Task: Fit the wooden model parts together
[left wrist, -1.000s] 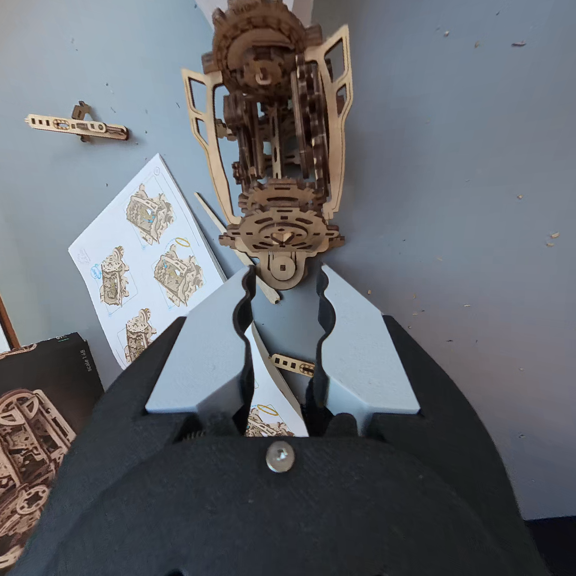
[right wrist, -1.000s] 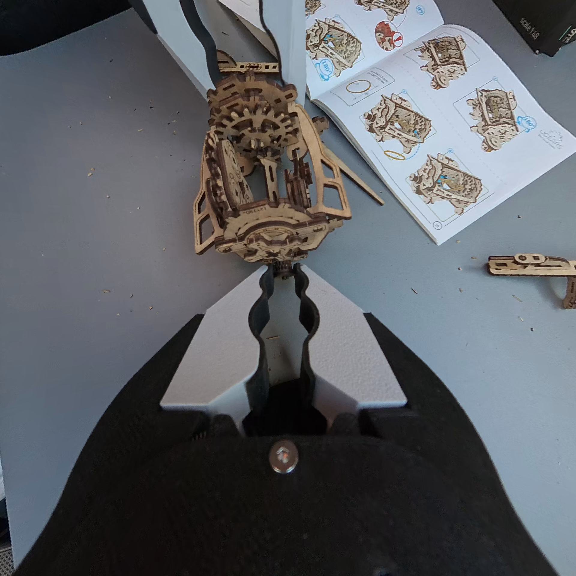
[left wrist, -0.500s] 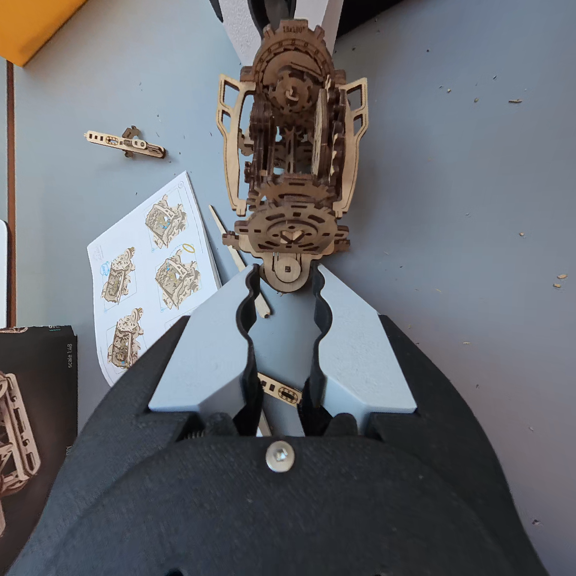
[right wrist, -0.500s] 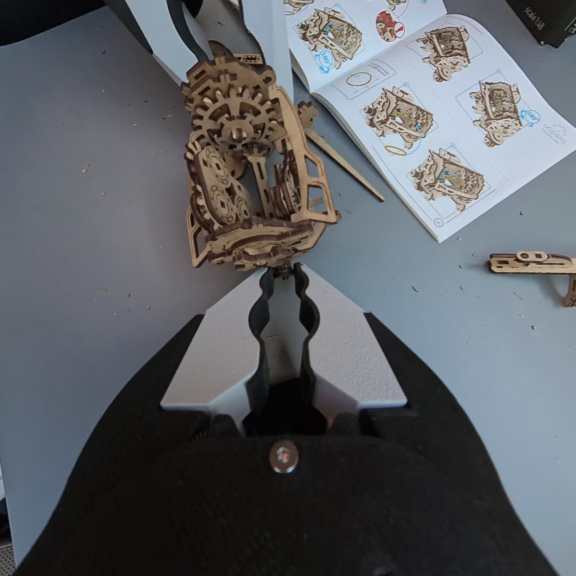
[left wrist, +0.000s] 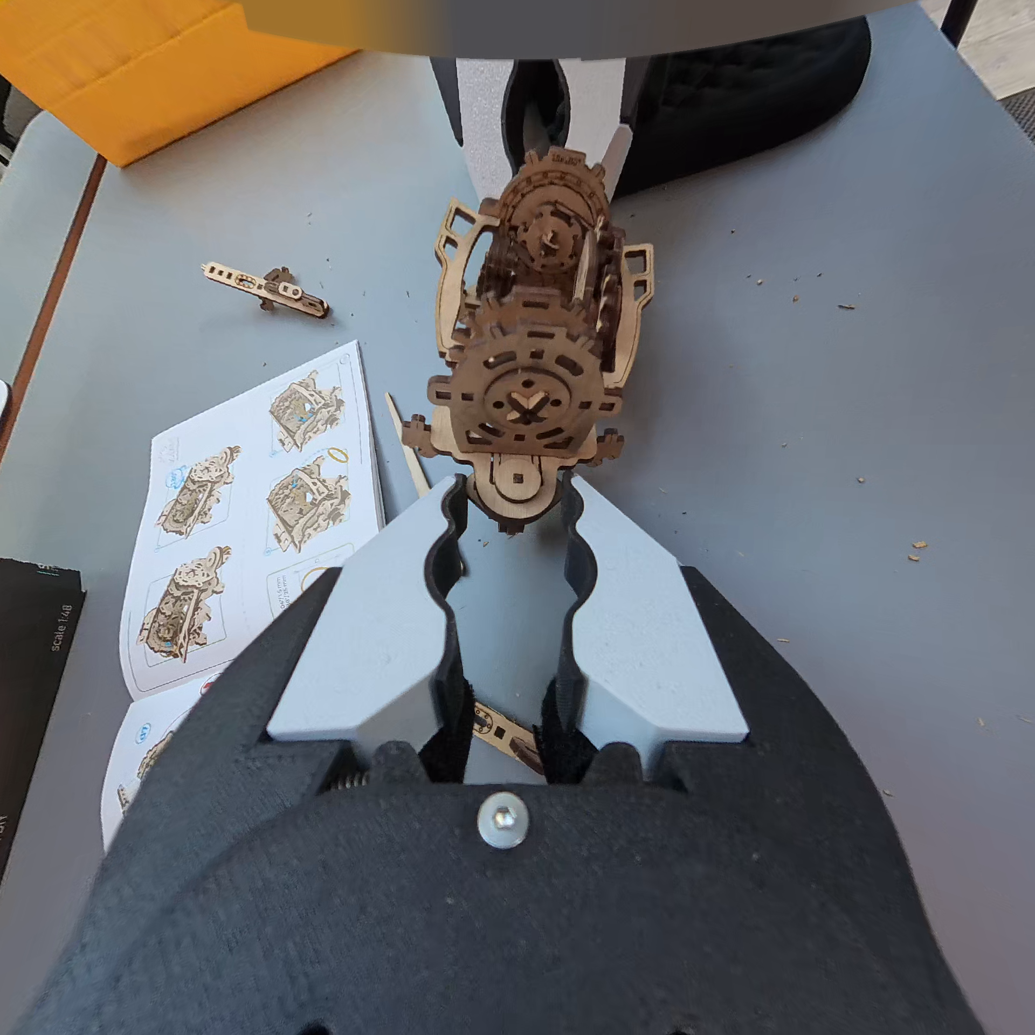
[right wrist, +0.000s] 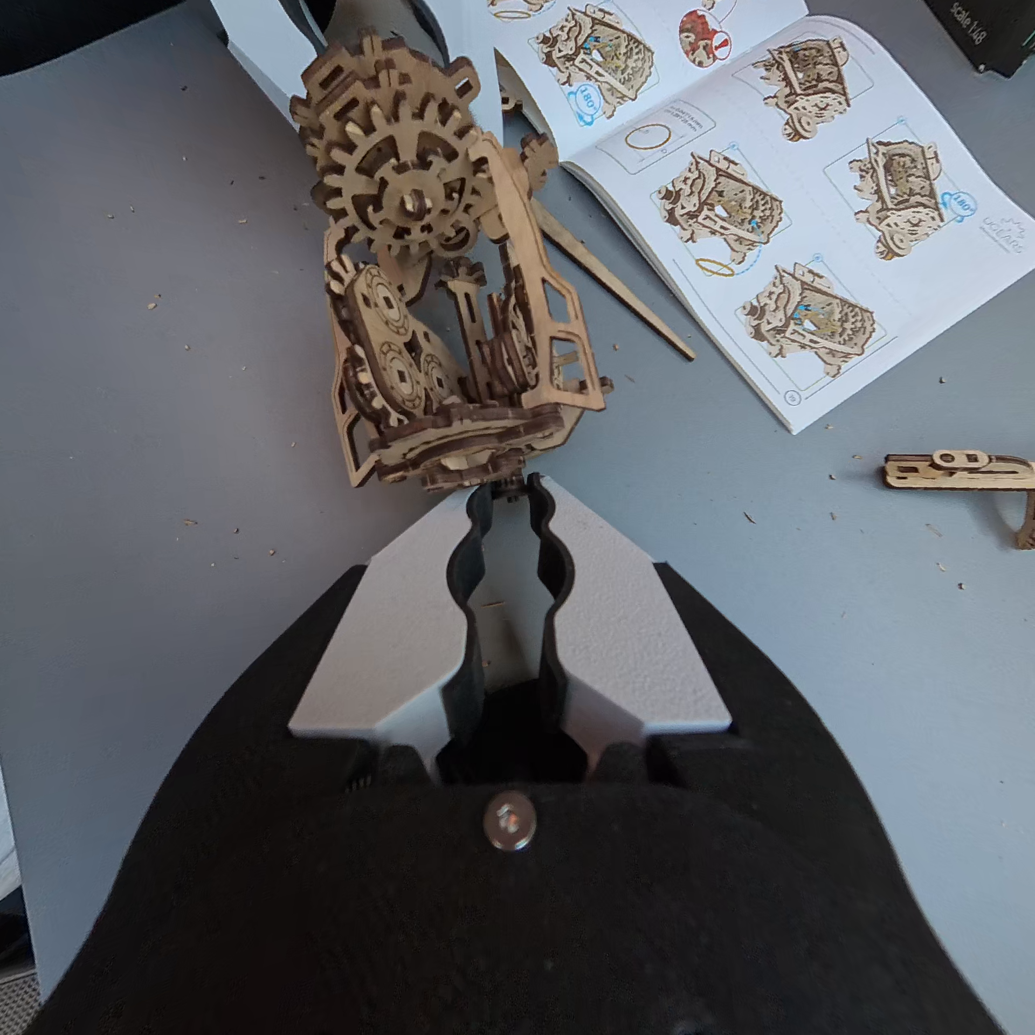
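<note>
Two grippers hold one brown wooden gear model with pale side frames up off the flat grey table, one at each end, so I think I am keeping it steady in the air while I line it up for the next part. My left gripper has its jaws closed on the small round tab at the near end of the model. My right gripper has its jaws pinched tight on a little peg under the model's flat base. Held from both ends like this, the model cannot spin or drop, and its open side faces the right wrist view, so I can see the gears inside. One open white instruction booklet with drawings lies flat next to the work, I guess so the steps can be read. I count two loose flat wooden strip pieces: one with a hook lies well apart on the table, and one lies under my left gripper. One thin pointed wooden stick lies beside the booklet. One black box and one orange cardboard sheet sit at the table's edges.
</note>
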`<state>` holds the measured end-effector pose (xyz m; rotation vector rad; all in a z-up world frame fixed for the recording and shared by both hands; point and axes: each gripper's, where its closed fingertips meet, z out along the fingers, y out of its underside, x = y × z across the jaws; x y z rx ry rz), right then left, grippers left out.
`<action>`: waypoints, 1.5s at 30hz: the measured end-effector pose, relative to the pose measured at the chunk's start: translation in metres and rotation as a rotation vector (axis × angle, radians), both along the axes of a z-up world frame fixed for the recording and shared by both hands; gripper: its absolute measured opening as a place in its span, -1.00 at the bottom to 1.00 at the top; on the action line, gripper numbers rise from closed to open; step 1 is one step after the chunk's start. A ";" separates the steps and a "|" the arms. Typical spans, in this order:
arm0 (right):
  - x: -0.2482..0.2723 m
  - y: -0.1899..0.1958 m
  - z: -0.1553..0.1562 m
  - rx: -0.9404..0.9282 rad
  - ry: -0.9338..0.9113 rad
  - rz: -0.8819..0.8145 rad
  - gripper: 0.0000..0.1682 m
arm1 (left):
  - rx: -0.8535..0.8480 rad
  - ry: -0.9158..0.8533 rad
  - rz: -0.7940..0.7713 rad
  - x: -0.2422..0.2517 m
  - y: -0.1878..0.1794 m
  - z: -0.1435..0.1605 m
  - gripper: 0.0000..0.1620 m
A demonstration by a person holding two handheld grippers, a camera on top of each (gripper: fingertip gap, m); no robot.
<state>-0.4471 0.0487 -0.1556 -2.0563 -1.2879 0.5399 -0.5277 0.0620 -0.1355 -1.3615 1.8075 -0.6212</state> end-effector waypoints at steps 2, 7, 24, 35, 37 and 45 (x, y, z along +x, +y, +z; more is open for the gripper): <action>0.000 0.000 0.000 -0.005 0.006 0.003 -0.86 | 0.023 0.024 -0.010 -0.001 0.000 -0.004 -0.61; -0.001 -0.001 0.001 0.001 0.012 0.013 -0.85 | 0.012 0.008 -0.029 0.000 -0.003 -0.008 -0.61; -0.003 -0.008 0.001 0.017 0.001 0.073 -0.85 | 0.002 -0.016 -0.065 0.000 -0.011 -0.011 -0.61; -0.002 -0.010 0.001 -0.074 0.032 0.037 -0.85 | 0.211 0.003 -0.083 -0.001 -0.011 -0.009 -0.61; -0.002 -0.011 0.001 -0.074 0.028 0.047 -0.85 | 0.214 -0.008 -0.079 -0.001 -0.011 -0.008 -0.61; -0.003 -0.012 0.000 -0.078 0.028 0.056 -0.85 | 0.156 -0.057 -0.064 -0.001 -0.015 -0.003 -0.61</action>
